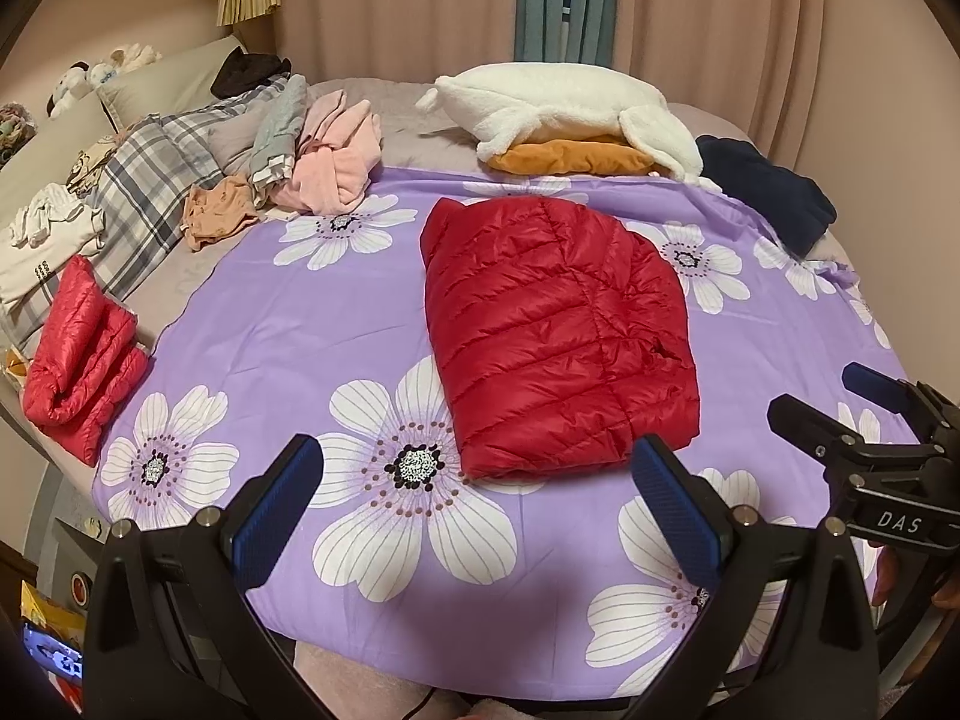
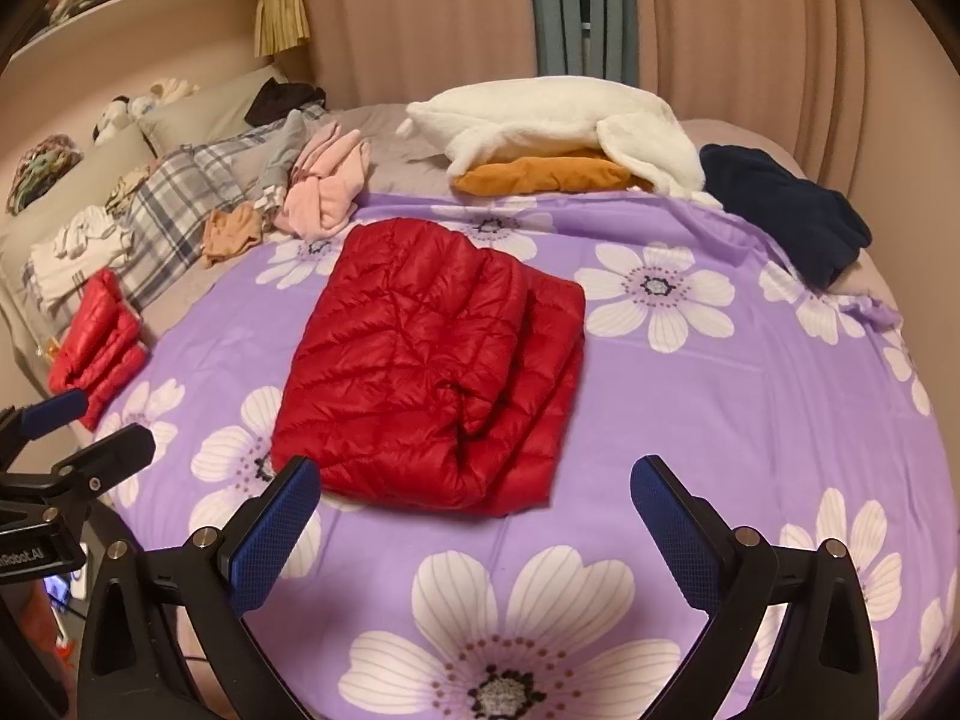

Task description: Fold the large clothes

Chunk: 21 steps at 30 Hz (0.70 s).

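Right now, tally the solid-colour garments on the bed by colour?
Red: 2, the red puffer jacket and the folded red jacket
White: 1, the white fleece
Orange: 1, the orange garment
Navy: 1, the navy garment
Pink: 1, the pink garment
Total: 6

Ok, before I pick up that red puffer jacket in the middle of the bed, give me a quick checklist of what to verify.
1. Left gripper open and empty: ok.
2. Right gripper open and empty: ok.
3. Red puffer jacket already folded into a compact bundle: ok.
4. Nothing lying on top of the jacket: ok.
5. Purple floral sheet bare around the jacket: ok.
6. Spot free beside the other folded red jacket at the left edge: cannot tell.
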Available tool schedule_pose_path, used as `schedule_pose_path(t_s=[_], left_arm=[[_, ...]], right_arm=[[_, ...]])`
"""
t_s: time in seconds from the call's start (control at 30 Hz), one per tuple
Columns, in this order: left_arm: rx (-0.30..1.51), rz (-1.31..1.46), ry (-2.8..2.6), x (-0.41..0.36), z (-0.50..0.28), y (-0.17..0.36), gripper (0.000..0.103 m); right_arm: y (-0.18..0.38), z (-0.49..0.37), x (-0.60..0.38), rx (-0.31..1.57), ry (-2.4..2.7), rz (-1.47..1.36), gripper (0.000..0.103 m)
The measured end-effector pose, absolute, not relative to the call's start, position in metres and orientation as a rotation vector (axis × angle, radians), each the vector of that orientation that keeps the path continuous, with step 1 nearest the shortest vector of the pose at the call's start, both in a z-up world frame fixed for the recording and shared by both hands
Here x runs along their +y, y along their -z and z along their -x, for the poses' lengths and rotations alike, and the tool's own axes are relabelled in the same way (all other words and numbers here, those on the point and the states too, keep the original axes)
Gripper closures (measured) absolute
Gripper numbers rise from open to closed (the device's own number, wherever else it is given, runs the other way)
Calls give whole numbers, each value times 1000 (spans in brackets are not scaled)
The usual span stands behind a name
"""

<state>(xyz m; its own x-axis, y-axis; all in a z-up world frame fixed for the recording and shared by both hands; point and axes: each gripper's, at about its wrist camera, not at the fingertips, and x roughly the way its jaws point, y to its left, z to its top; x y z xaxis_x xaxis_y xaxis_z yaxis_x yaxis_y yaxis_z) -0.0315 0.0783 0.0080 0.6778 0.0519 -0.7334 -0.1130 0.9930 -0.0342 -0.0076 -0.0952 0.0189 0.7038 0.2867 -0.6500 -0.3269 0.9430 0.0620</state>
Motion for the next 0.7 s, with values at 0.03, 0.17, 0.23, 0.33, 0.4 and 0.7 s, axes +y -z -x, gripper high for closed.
schedule_pose_path(t_s=[0.03, 0.17, 0.23, 0.33, 0.4, 0.7], left_arm=[[822, 79, -93, 79, 31, -8, 0], [823, 82, -95, 80, 31, -7, 0], [823, 83, -95, 81, 31, -6, 0], [822, 82, -95, 81, 31, -6, 0], [822, 82, -94, 81, 31, -6, 0], [825, 89, -108, 83, 30, -5, 0]], right_arm=[[-19, 8, -95, 713, -341, 60, 1], [-19, 7, -95, 713, -342, 62, 1], [-19, 7, -95, 713, -341, 62, 1], [-19, 7, -95, 712, -342, 62, 1], [-19, 7, -95, 712, -342, 63, 1], [-23, 8, -95, 697, -346, 55, 1]])
